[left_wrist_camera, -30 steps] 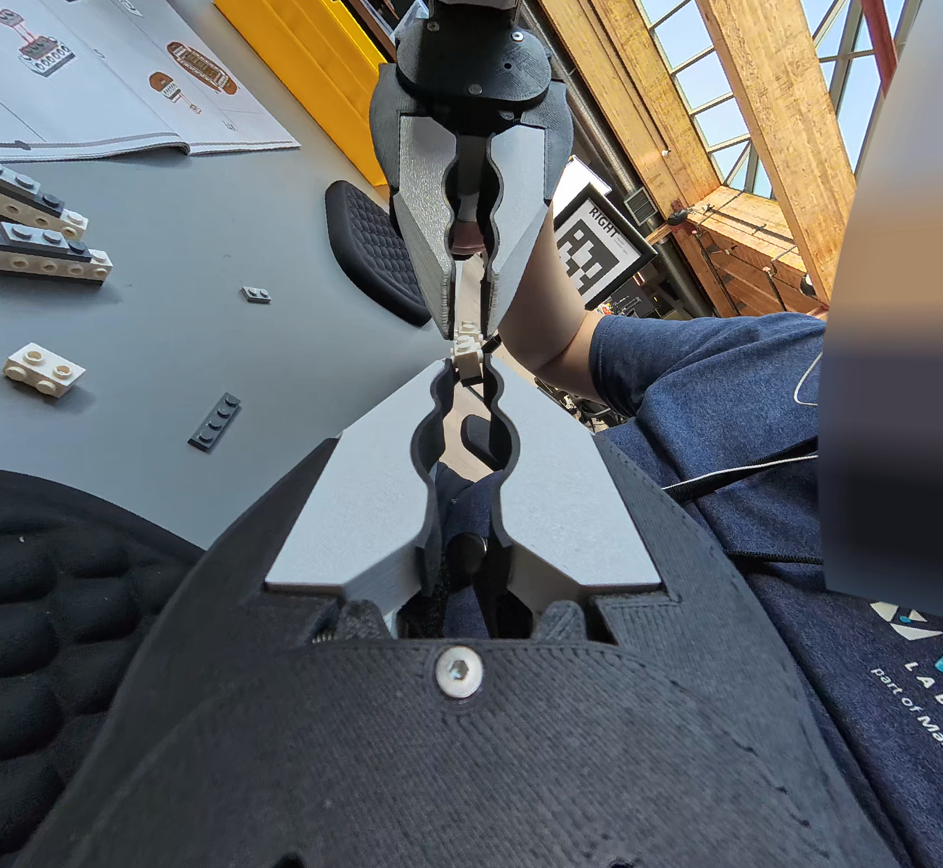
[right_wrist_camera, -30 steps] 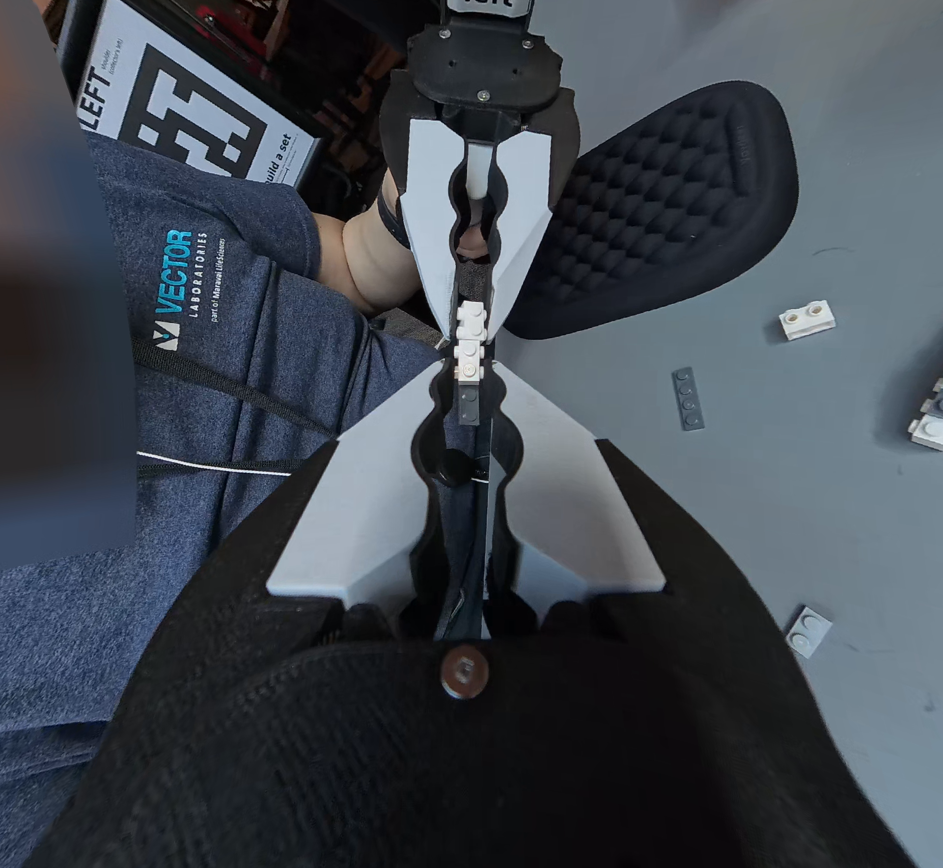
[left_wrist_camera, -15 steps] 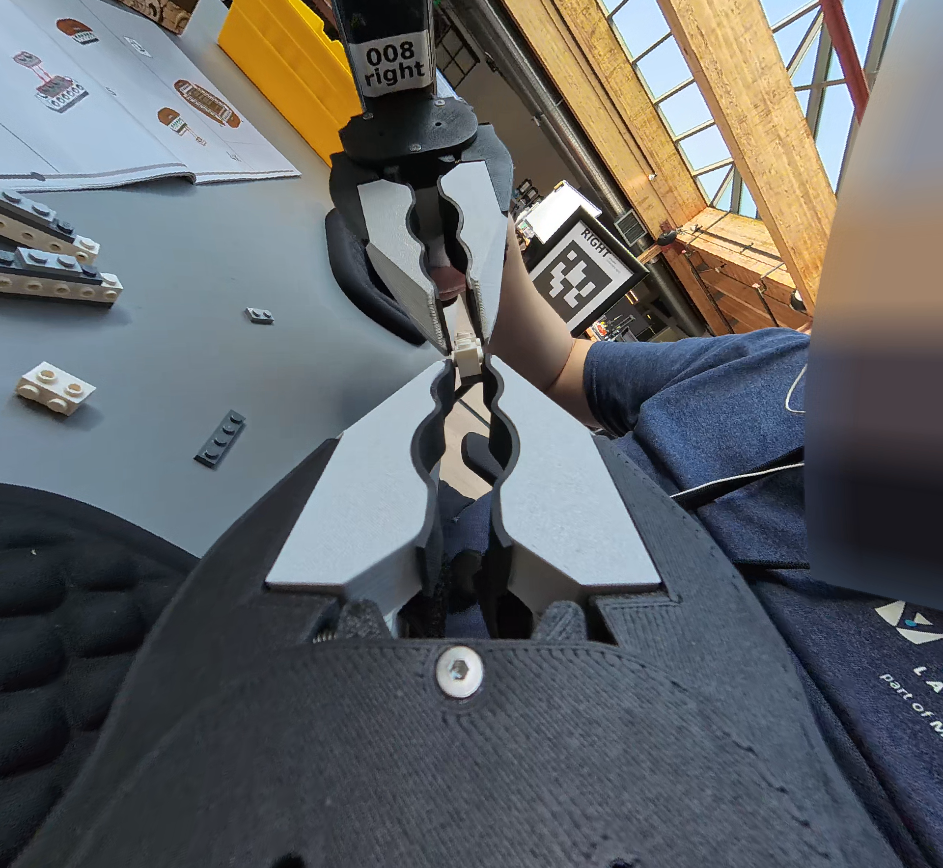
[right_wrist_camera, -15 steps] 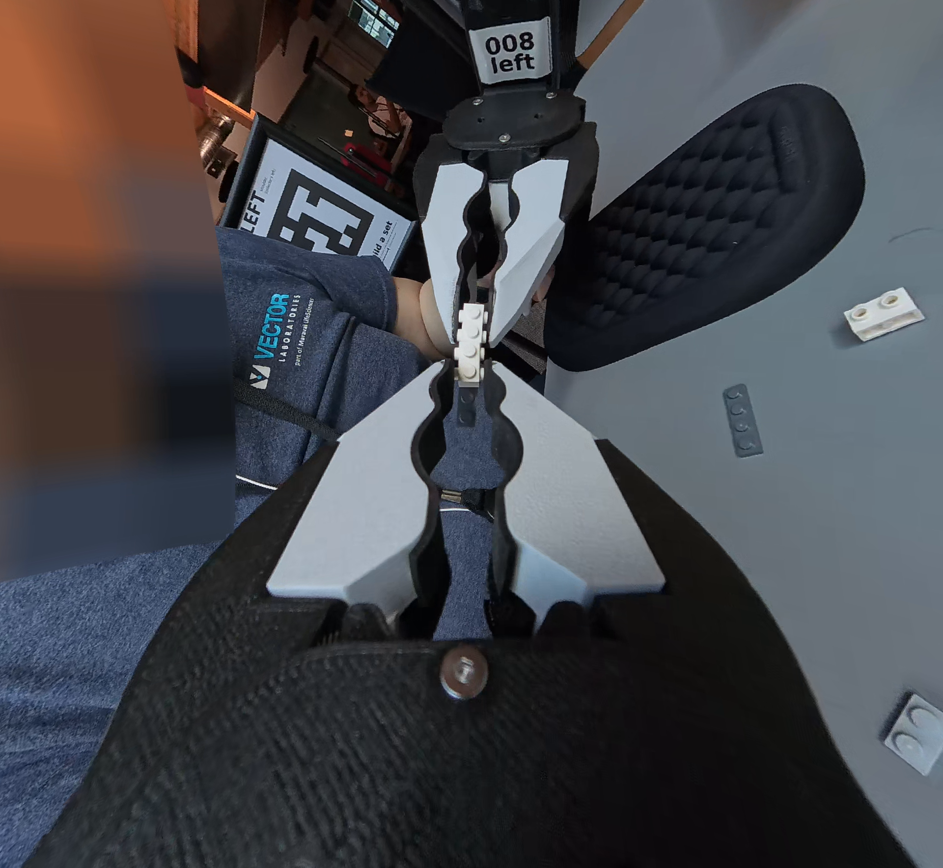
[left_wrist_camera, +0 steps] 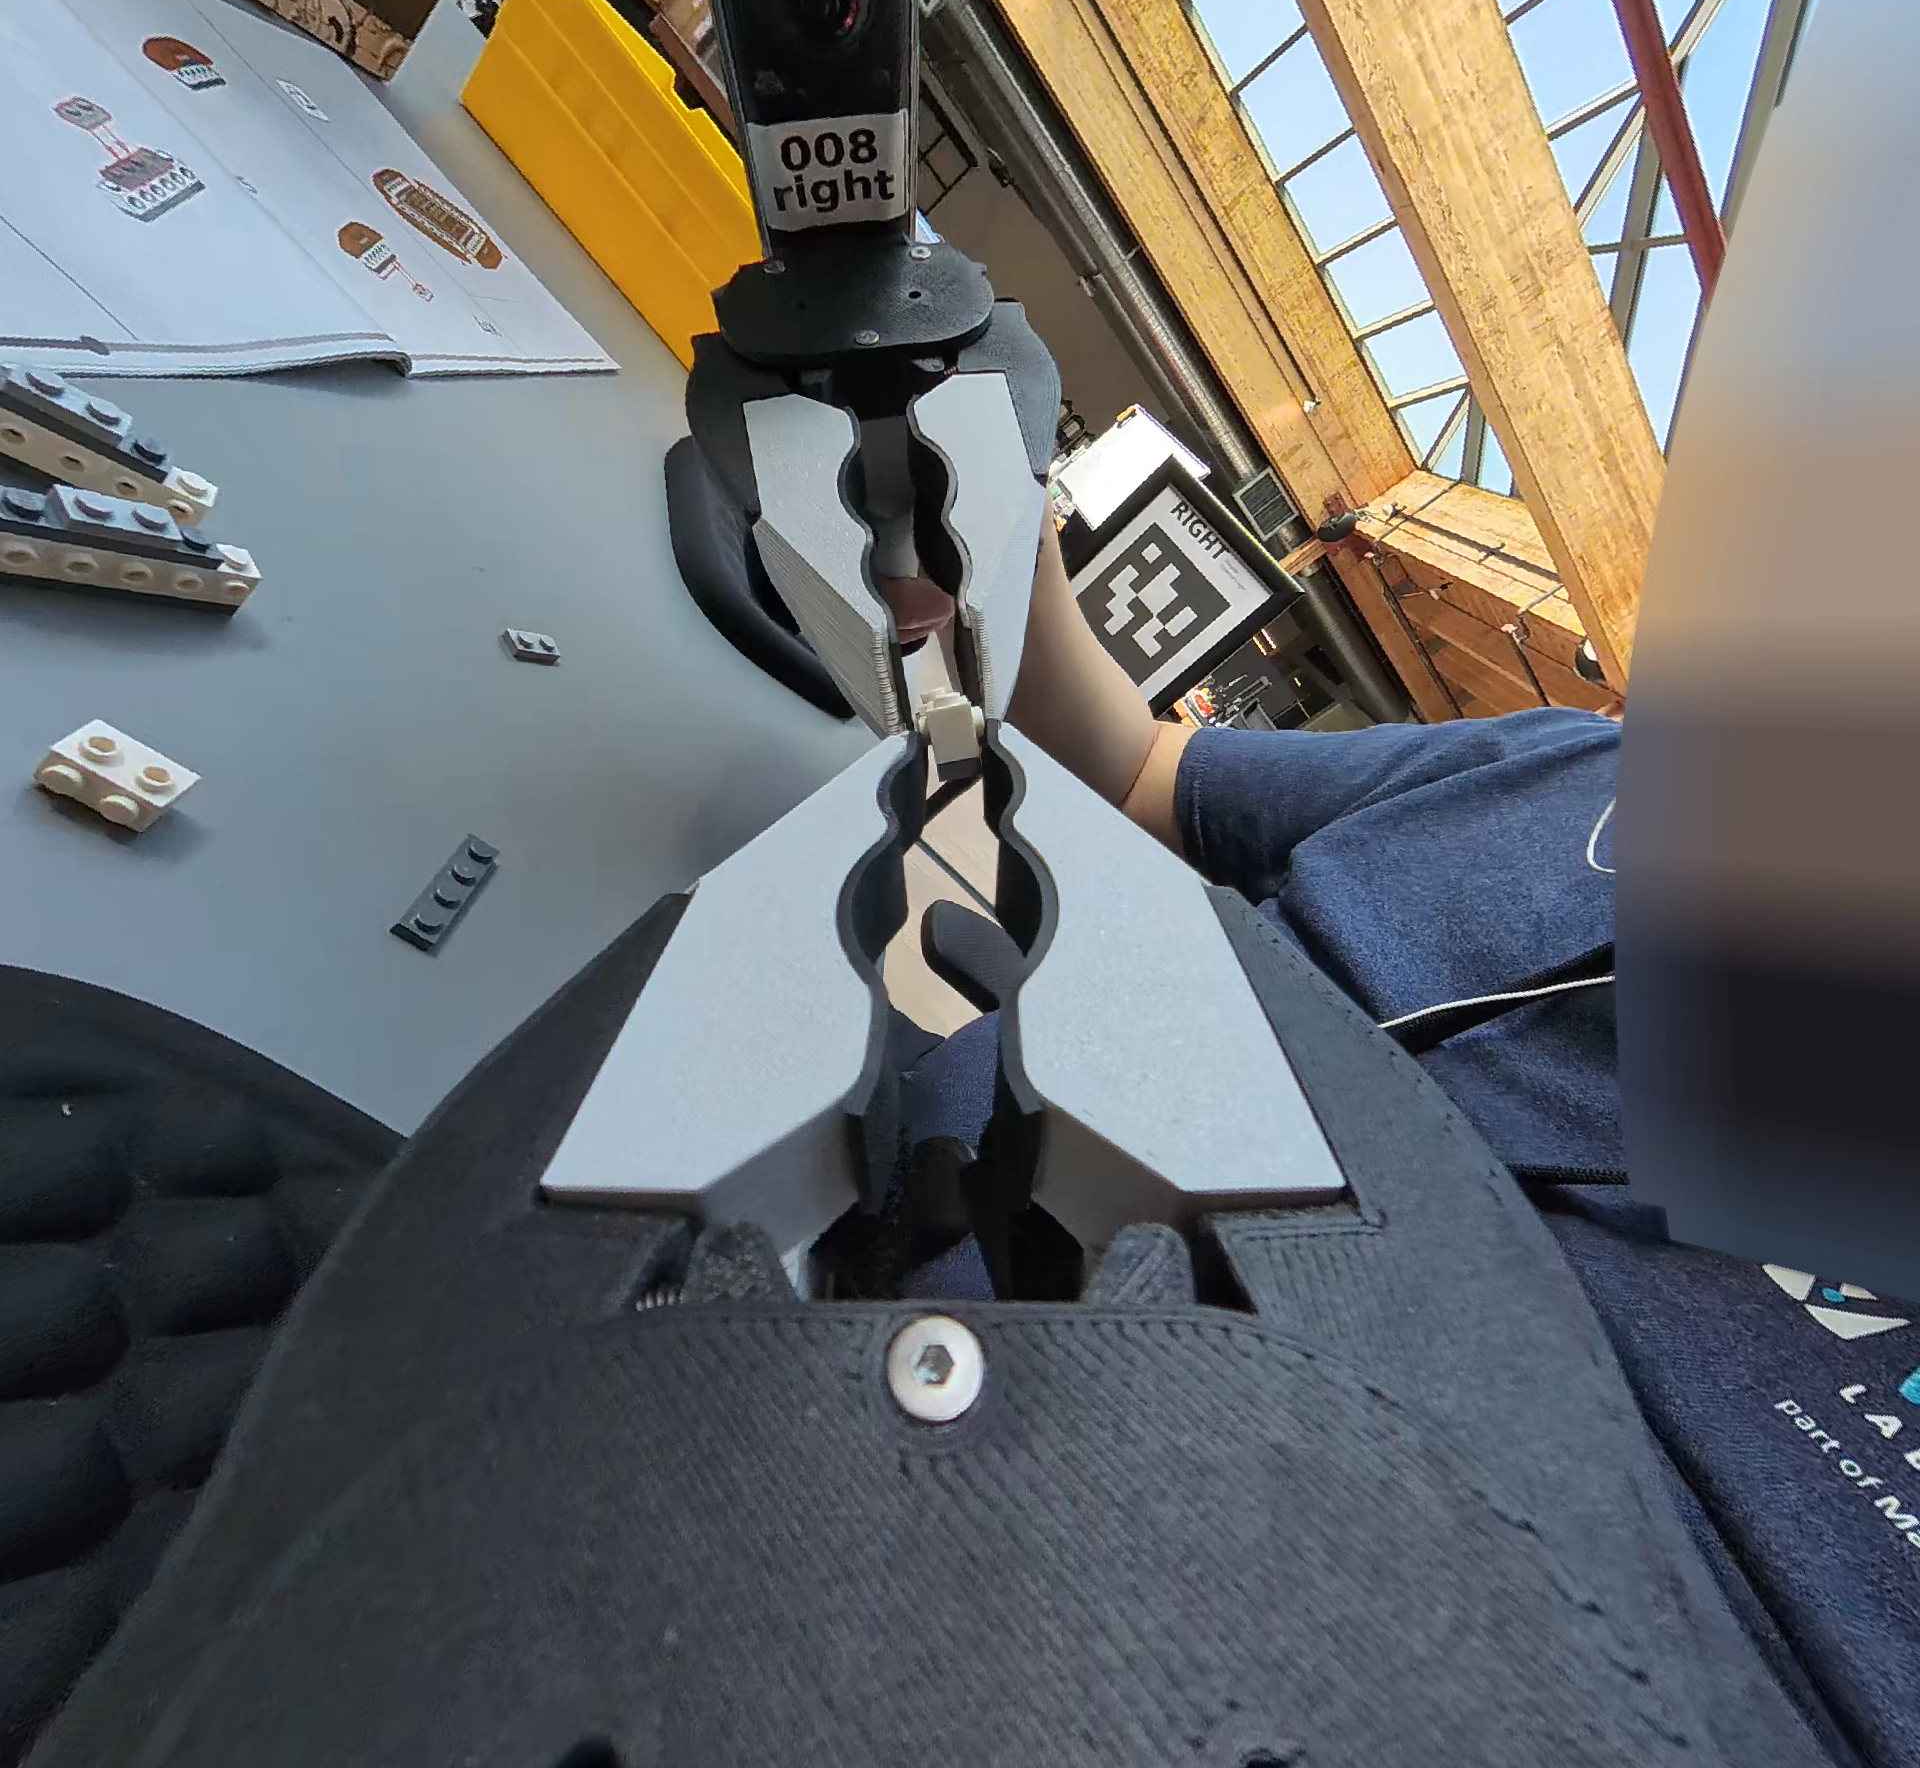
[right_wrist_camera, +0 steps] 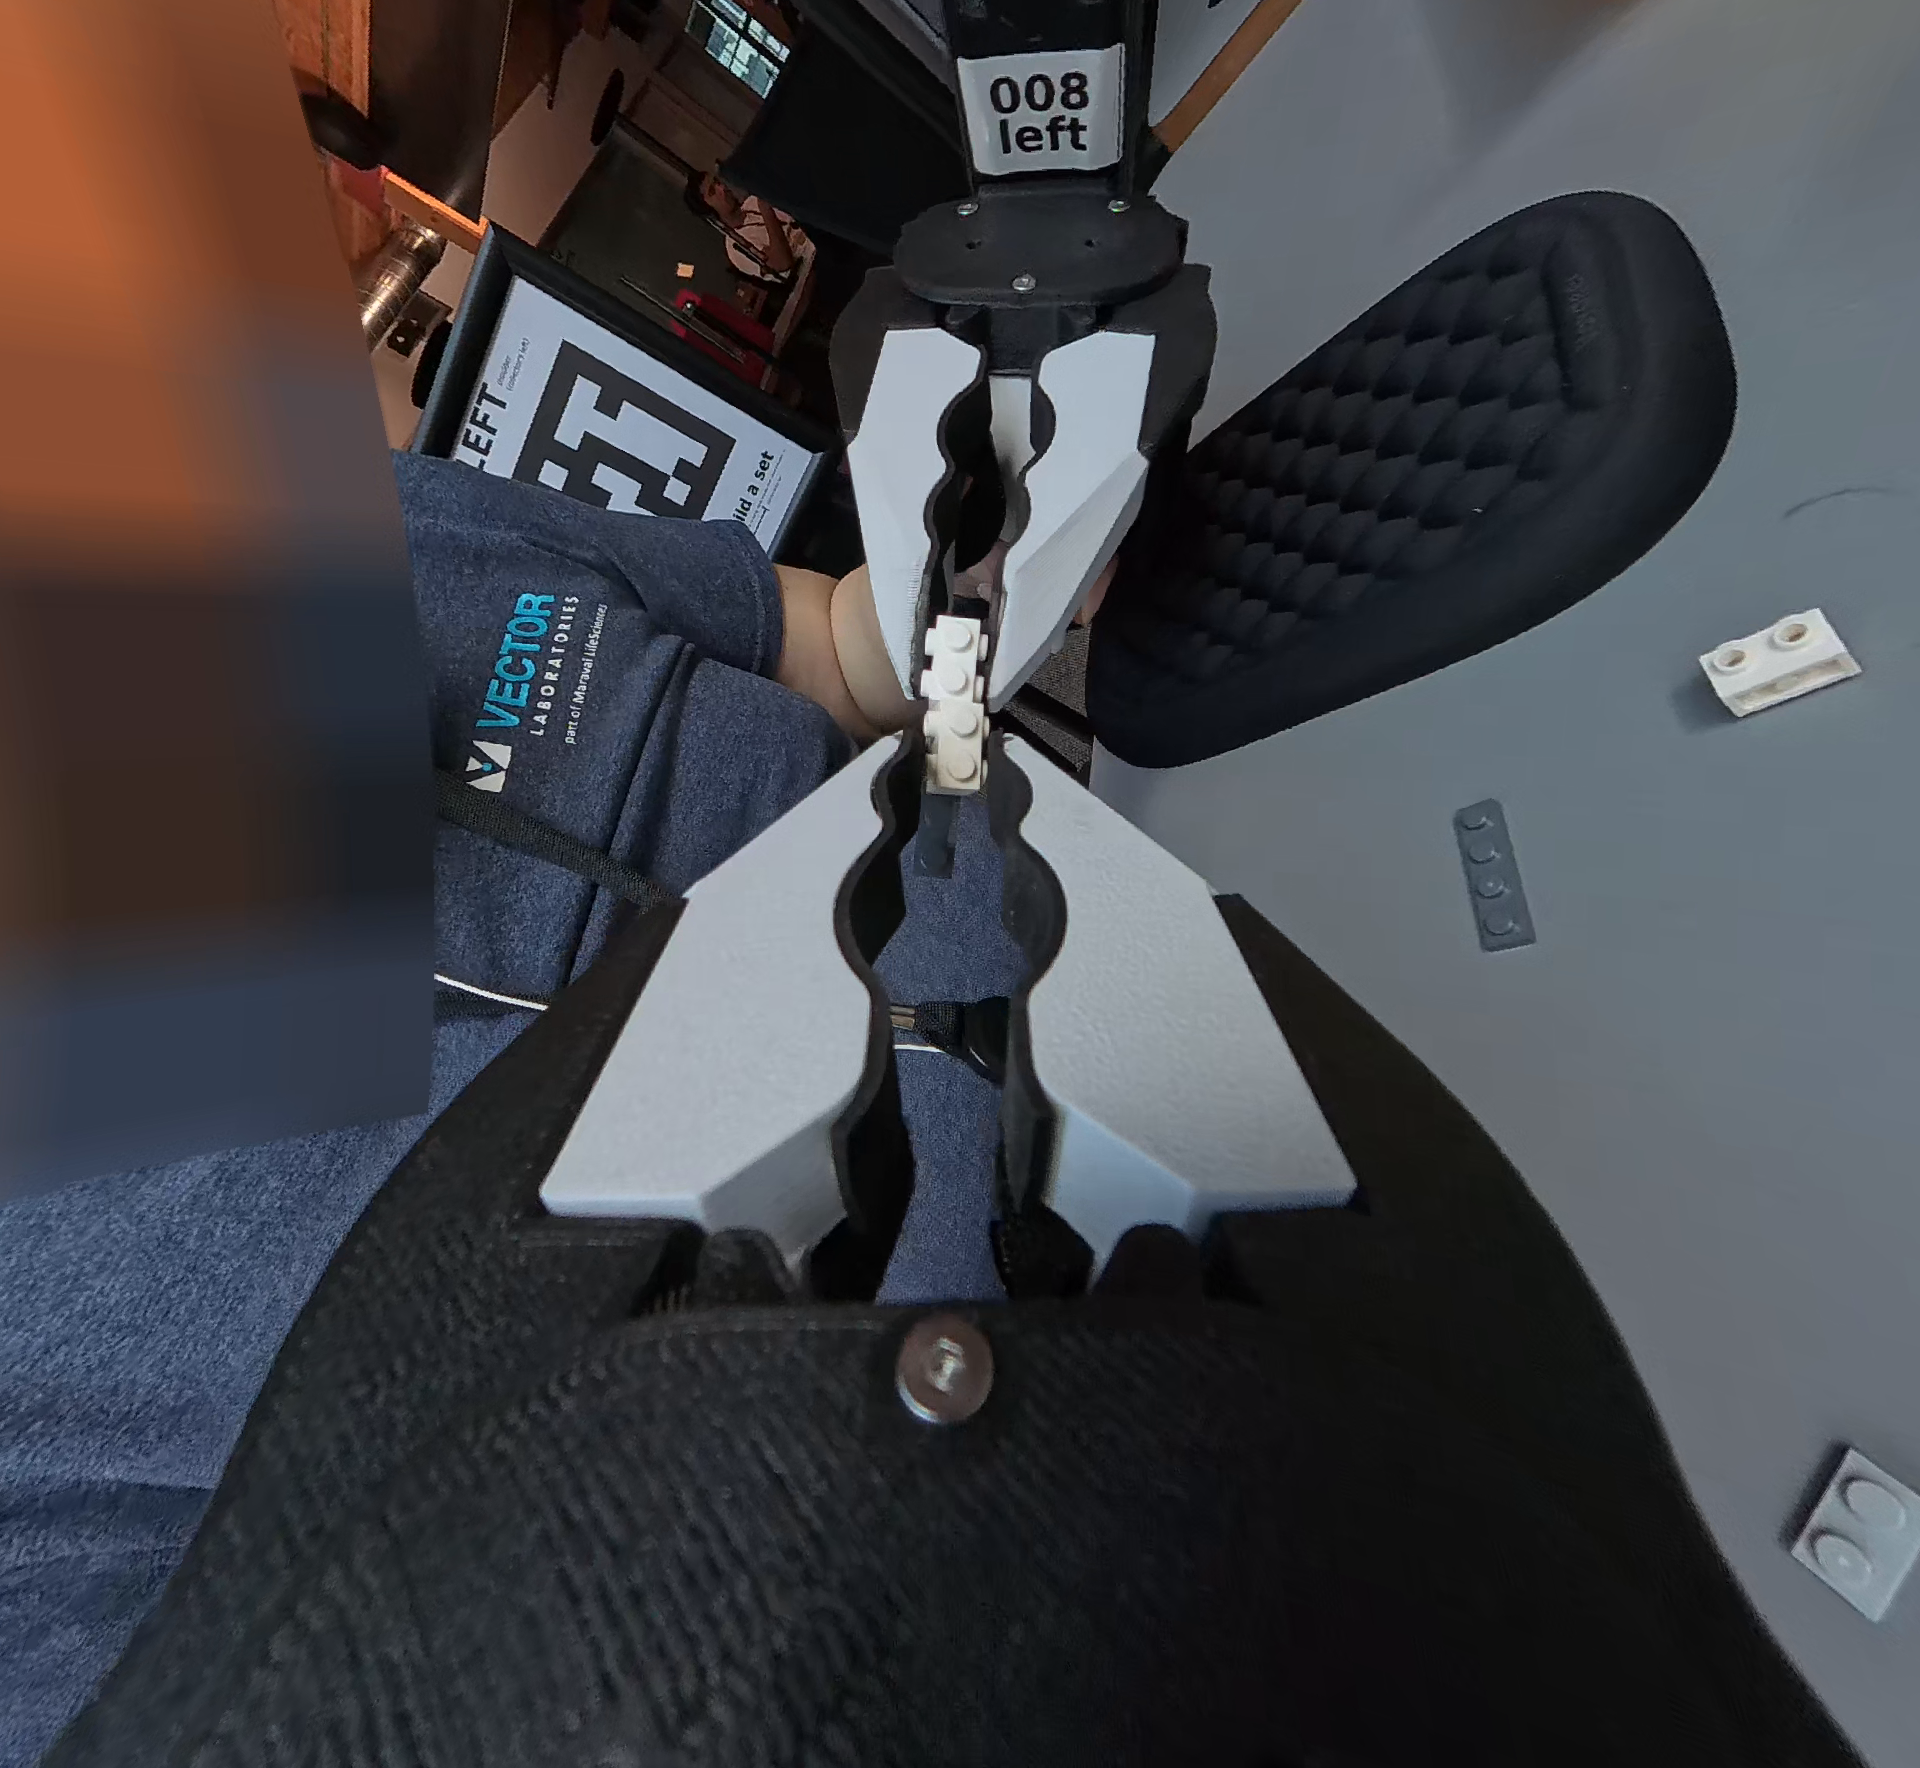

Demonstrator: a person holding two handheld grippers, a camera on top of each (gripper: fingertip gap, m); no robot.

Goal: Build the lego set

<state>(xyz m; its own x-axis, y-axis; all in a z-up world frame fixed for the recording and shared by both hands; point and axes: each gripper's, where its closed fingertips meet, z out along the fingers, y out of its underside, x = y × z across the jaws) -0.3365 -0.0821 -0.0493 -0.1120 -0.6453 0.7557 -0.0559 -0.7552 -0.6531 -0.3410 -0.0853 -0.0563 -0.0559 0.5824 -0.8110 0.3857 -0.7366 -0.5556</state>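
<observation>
My two grippers meet tip to tip in the air in front of a person in a blue shirt (right_wrist_camera: 644, 679). My left gripper (left_wrist_camera: 951, 747) is shut on a white studded brick (left_wrist_camera: 954, 726). It also shows in the right wrist view (right_wrist_camera: 958, 669), coming from above, shut on the upper white brick (right_wrist_camera: 956, 648). My right gripper (right_wrist_camera: 951, 768) is shut on the lower white brick (right_wrist_camera: 956, 752), which has a dark grey plate (right_wrist_camera: 935, 845) hanging from it. The two white bricks touch in one column. The right gripper also shows in the left wrist view (left_wrist_camera: 935, 705).
On the grey table (left_wrist_camera: 416, 679) lie a white brick (left_wrist_camera: 116, 775), a dark grey four-stud plate (left_wrist_camera: 445, 892), a small grey plate (left_wrist_camera: 530, 645), two long built strips (left_wrist_camera: 125, 555), an instruction booklet (left_wrist_camera: 260, 212), a yellow bin (left_wrist_camera: 603, 139) and black pads (right_wrist_camera: 1403, 492). The grippers are tip to tip, or close to it.
Both grippers have tilted and drawn a little apart at their bases while their tips stay together. The white bricks stay in both grasps.
</observation>
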